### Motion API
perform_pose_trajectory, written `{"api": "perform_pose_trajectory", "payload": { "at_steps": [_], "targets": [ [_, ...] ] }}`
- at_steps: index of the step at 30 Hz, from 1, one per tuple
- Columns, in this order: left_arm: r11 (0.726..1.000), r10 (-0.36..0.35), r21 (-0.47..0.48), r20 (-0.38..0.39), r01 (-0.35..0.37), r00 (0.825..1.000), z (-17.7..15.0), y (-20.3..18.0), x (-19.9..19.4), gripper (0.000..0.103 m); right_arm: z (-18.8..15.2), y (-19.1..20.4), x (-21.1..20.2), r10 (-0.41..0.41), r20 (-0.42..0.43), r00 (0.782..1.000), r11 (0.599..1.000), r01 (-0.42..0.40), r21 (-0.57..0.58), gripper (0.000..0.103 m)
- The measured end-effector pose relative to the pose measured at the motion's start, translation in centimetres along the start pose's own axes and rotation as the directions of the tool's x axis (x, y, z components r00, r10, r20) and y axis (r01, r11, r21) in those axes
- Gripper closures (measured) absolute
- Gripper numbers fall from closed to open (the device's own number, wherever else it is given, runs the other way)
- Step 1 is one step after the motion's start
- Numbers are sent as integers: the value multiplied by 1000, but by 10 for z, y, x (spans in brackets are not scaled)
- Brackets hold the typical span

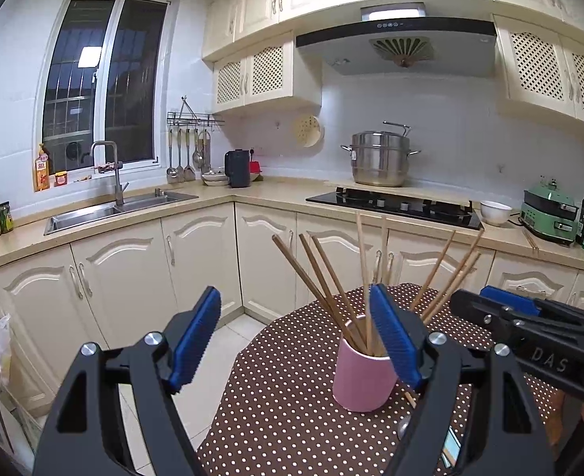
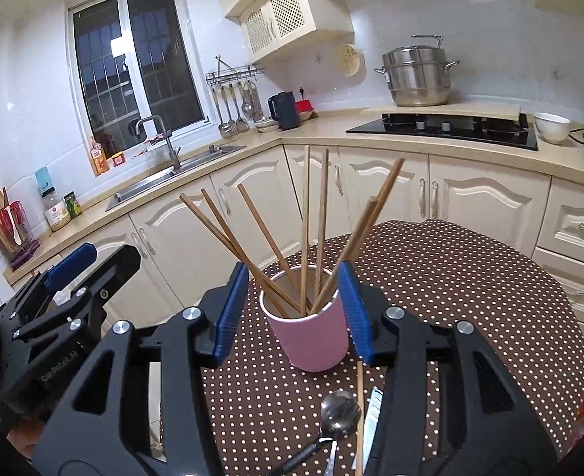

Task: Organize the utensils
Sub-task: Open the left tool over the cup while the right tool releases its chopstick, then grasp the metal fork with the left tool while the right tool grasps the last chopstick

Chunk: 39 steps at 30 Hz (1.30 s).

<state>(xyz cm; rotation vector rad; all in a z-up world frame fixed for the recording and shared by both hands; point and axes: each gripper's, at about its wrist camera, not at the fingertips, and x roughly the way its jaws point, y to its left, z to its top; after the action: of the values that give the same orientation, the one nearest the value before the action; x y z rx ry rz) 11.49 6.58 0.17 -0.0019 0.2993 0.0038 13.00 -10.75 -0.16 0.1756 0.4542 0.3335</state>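
Observation:
A pink cup (image 1: 361, 377) (image 2: 310, 337) stands on the brown polka-dot table (image 1: 292, 396) (image 2: 470, 285) and holds several wooden chopsticks (image 1: 323, 281) (image 2: 252, 250). My left gripper (image 1: 298, 337) is open and empty, hovering left of and above the cup. My right gripper (image 2: 292, 309) is open, its blue pads on either side of the cup without touching it. It shows at the right of the left wrist view (image 1: 530, 317). A metal spoon (image 2: 337, 412), a loose chopstick (image 2: 359, 396) and a knife blade (image 2: 371, 416) lie on the table just before the cup.
Cream cabinets and a beige counter run behind the table, with a sink (image 1: 117, 208), a black hob (image 1: 395, 204) bearing a steel steamer pot (image 1: 379, 158), a white bowl (image 1: 495, 212) and a green appliance (image 1: 550, 216). Tiled floor lies left of the table.

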Motion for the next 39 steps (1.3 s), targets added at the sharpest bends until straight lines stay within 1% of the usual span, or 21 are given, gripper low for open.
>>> {"api": "perform_pose_trajectory", "payload": {
  "at_steps": [6, 10, 14, 17, 20, 22, 23, 24, 26, 27, 28, 29, 30, 31, 32, 33, 35, 36, 37, 38, 39],
  "targets": [
    [1000, -13, 23, -16, 13, 1000, -6, -10, -10, 27, -7, 0, -22, -19, 19, 1000, 1000, 20, -19, 54],
    [998, -36, 44, -39, 38, 999, -11, -22, -14, 27, -13, -5, -33, -35, 19, 999, 999, 35, -24, 52],
    [994, -68, 76, -87, 75, 994, -17, -34, -15, 27, -23, -17, -39, -56, -1, 998, 998, 56, -15, 51],
    [987, -107, 97, -170, 125, 980, -26, -43, -6, 27, -31, -28, -39, -70, -28, 997, 998, 70, 4, 49],
    [978, -145, 99, -294, 181, 945, -38, -50, 9, 27, -41, -40, -37, -86, -66, 994, 996, 88, 23, 48],
    [975, -161, 84, -372, 206, 914, -47, -53, 21, 27, -49, -49, -33, -102, -107, 989, 994, 106, 37, 45],
    [976, -157, 79, -397, 204, 904, -52, -54, 26, 27, -52, -53, -31, -104, -121, 987, 993, 110, 44, 45],
    [976, -153, 81, -411, 203, 899, -55, -56, 28, 27, -56, -57, -29, -104, -137, 985, 992, 112, 52, 45],
    [972, -153, 93, -446, 216, 882, -66, -60, 34, 28, -62, -64, -25, -110, -163, 980, 991, 121, 59, 45],
    [970, -156, 97, -456, 224, 876, -69, -62, 36, 28, -65, -67, -23, -112, -175, 978, 990, 125, 62, 45],
    [965, -162, 106, -478, 240, 863, -75, -66, 39, 28, -69, -70, -20, -115, -189, 975, 989, 129, 66, 45],
    [962, -166, 109, -492, 250, 855, -77, -69, 41, 31, -72, -72, -18, -116, -200, 973, 989, 132, 68, 45],
    [956, -177, 112, -519, 272, 836, -83, -72, 45, 35, -75, -75, -16, -117, -214, 970, 988, 135, 72, 45],
    [951, -187, 110, -543, 290, 819, -87, -75, 50, 41, -78, -76, -14, -116, -225, 967, 988, 136, 74, 45],
    [947, -195, 104, -564, 304, 802, -93, -76, 53, 43, -81, -78, -11, -116, -239, 964, 988, 137, 75, 45],
    [943, -203, 98, -591, 319, 781, -99, -78, 57, 45, -85, -80, -9, -116, -253, 960, 987, 139, 75, 44],
    [934, -215, 91, -630, 345, 747, -110, -83, 64, 52, -93, -84, -5, -113, -277, 954, 987, 139, 76, 44],
    [930, -218, 89, -650, 357, 728, -116, -86, 68, 53, -95, -85, -4, -112, -285, 952, 987, 139, 76, 44],
    [927, -220, 86, -666, 366, 712, -121, -88, 71, 55, -98, -87, -3, -112, -295, 949, 987, 140, 77, 44],
    [925, -221, 84, -675, 371, 704, -126, -91, 74, 56, -100, -88, -2, -113, -302, 947, 987, 142, 79, 44],
    [922, -223, 82, -688, 379, 691, -131, -94, 77, 57, -102, -90, -1, -113, -309, 944, 986, 144, 81, 44]
  ]
}}
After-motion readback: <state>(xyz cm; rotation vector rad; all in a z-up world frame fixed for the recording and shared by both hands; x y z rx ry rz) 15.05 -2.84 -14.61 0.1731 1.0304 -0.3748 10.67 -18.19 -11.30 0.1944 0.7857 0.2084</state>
